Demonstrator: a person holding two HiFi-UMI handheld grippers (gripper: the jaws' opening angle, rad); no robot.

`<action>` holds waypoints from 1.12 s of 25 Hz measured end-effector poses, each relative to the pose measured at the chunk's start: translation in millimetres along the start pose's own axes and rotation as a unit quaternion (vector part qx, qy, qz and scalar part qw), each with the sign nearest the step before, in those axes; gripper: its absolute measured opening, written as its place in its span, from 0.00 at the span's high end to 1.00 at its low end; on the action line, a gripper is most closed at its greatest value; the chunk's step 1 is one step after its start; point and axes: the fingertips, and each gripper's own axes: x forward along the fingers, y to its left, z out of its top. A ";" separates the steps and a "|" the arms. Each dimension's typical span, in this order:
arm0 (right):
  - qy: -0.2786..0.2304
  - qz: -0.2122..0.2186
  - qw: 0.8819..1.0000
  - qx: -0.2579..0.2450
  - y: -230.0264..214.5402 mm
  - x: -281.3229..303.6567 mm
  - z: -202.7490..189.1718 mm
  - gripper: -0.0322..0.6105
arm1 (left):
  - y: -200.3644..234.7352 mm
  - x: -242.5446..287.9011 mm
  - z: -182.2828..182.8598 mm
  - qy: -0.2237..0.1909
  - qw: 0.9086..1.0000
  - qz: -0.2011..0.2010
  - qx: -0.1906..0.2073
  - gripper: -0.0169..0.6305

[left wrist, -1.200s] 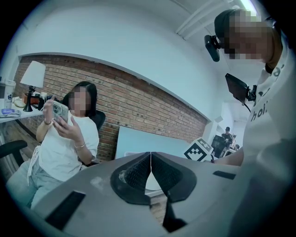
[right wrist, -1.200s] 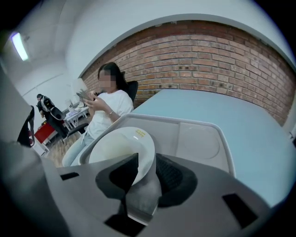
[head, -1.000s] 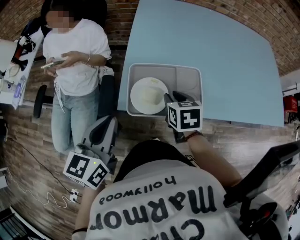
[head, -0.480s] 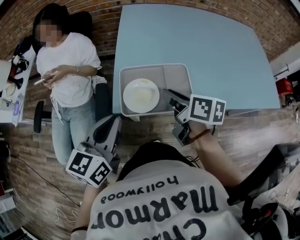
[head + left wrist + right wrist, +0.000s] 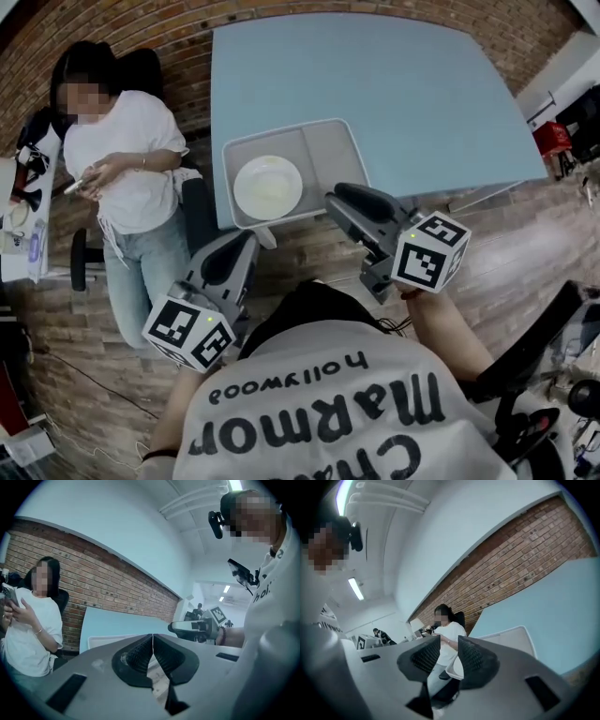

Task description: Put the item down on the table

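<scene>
Item: the tray (image 5: 330, 150) lies flat at the near edge of the worktop (image 5: 403, 94), with a white plate (image 5: 267, 186) on its left half. Neither tool touches it, so the put-down looks done.
Left: the left tongs (image 5: 247, 240) have their jaws pressed together with nothing between them. They hang low beside the wearer's body, over the floor (image 5: 511, 267), and point up toward the tray's near left corner.
Right: the right tongs (image 5: 336, 199) have a narrow gap between the jaws, and it is empty. Only a seated person (image 5: 127, 173) and the tray's rim show through the gap. The tips are just beside the tray's near right corner, off the worktop's edge.
Why held so: both tools are clear of the tray and below the worktop's level. The right one's slight gap would suit a rim just let go, though this is only a guess.
Why placed so: the near edge is the closest reach from where the wearer stands. The tray's near left corner is right at the edge, and whether it overhangs cannot be told.
Surface: the worktop is pale blue, smooth and level, and wide beyond the tray. A push inward would seat the tray more safely.
Room: a brick wall (image 5: 309, 7) runs behind the worktop, and the floor is wood plank. The seated person is just beside the worktop's left side, in a white top, looking at a phone. The gripper views show white upper walls and ceiling strip lights.
</scene>
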 end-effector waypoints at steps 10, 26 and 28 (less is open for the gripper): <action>0.016 -0.053 0.997 -0.054 -0.6 -37.8 -36.4 0.79 | -8.7 -12.8 -21.9 0.025 1.000 -0.014 -0.006 0.96; 0.025 -0.052 0.995 -0.086 3.4 -45.5 -37.6 0.89 | -14.5 -2.3 -18.2 0.022 0.999 -0.034 -0.004 0.96; 0.023 -0.051 0.995 -0.088 2.8 -46.0 -36.5 0.89 | -14.6 -1.7 -17.9 0.021 0.999 -0.034 -0.004 0.96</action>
